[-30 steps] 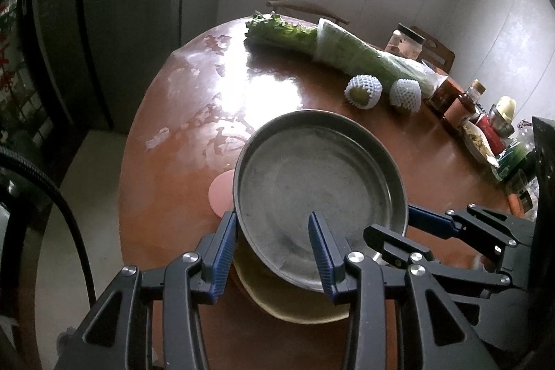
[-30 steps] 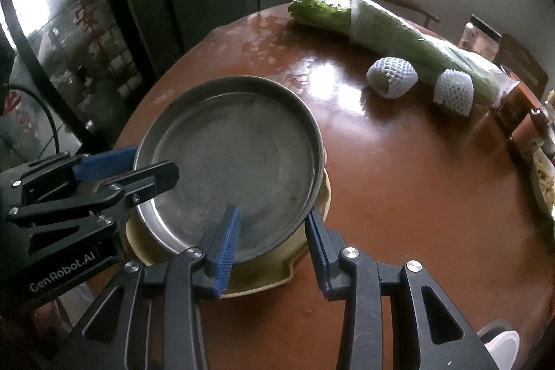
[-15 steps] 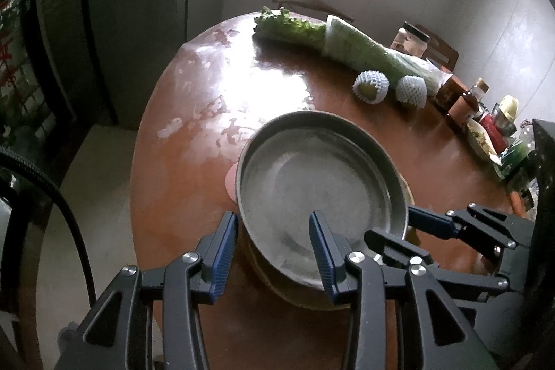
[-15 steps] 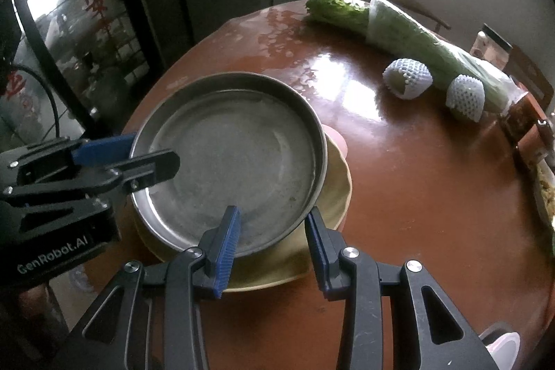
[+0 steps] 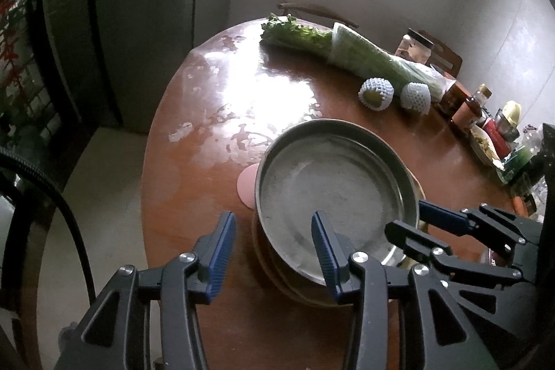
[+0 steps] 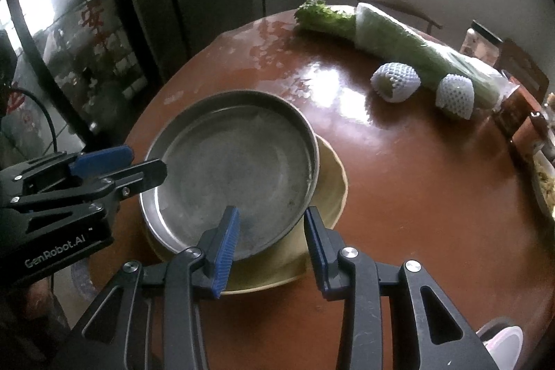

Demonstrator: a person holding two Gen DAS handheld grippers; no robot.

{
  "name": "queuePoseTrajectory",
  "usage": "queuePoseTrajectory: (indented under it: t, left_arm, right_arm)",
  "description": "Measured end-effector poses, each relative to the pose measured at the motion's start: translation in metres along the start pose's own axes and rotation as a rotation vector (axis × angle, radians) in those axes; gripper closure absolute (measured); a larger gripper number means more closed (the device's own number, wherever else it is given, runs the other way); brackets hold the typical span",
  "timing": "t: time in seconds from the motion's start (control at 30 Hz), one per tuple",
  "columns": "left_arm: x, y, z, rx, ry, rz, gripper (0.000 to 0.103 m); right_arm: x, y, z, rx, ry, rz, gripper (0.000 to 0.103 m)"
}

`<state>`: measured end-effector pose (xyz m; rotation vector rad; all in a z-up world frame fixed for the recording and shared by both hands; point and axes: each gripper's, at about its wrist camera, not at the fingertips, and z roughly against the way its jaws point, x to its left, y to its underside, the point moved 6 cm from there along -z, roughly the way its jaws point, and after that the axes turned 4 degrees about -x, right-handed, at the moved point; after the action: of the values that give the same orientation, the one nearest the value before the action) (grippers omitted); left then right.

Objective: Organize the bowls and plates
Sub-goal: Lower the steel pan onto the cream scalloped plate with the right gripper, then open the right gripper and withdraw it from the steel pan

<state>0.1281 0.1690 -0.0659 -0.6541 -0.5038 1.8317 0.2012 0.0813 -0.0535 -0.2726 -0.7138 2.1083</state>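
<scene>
In the left wrist view, your left gripper [image 5: 274,247] stood with jaws wide apart, gripping nothing, straddling the near rim of the metal pan [image 5: 334,186], which sat on the yellow plate [image 5: 277,269]. In the right wrist view, your right gripper [image 6: 272,240] was likewise spread, empty, at the pan's rim on the round table [image 6: 416,196].

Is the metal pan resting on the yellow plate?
Touching. The right wrist view shows the metal pan sitting directly on the yellow plate, whose rim sticks out beneath it with no gap.
</scene>
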Motion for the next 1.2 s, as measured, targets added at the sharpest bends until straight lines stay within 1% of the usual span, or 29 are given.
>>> queuePoseTrajectory:
  t: [0.13, 0.2, 0.3, 0.4, 0.7, 0.93, 1.2]
  left_arm:
    - [0.001, 0.000, -0.002, 0.007, 0.008, 0.013, 0.057]
    - [0.002, 0.001, -0.004, 0.017, 0.011, 0.022, 0.057]
    - [0.005, 0.003, -0.010, 0.035, 0.014, 0.035, 0.057]
    - [0.004, 0.005, -0.014, 0.048, 0.033, 0.047, 0.057]
    - [-0.002, 0.013, -0.033, 0.109, 0.069, 0.065, 0.057]
    - [-0.010, 0.011, -0.037, 0.111, 0.084, 0.054, 0.057]
    - [-0.034, 0.010, -0.044, 0.128, 0.122, 0.012, 0.057]
  right_arm:
    - [-0.003, -0.001, 0.005, -0.027, 0.021, 0.007, 0.060]
    - [-0.005, -0.003, 0.007, -0.043, 0.030, 0.003, 0.055]
    - [-0.016, -0.003, 0.009, -0.053, 0.064, -0.013, 0.054]
    - [-0.023, -0.002, 0.009, -0.051, 0.076, -0.033, 0.052]
    - [-0.031, 0.006, 0.006, -0.036, 0.067, -0.073, 0.051]
    - [-0.037, 0.012, -0.002, -0.006, 0.052, -0.101, 0.051]
    - [-0.047, 0.019, -0.003, 0.006, 0.058, -0.123, 0.051]
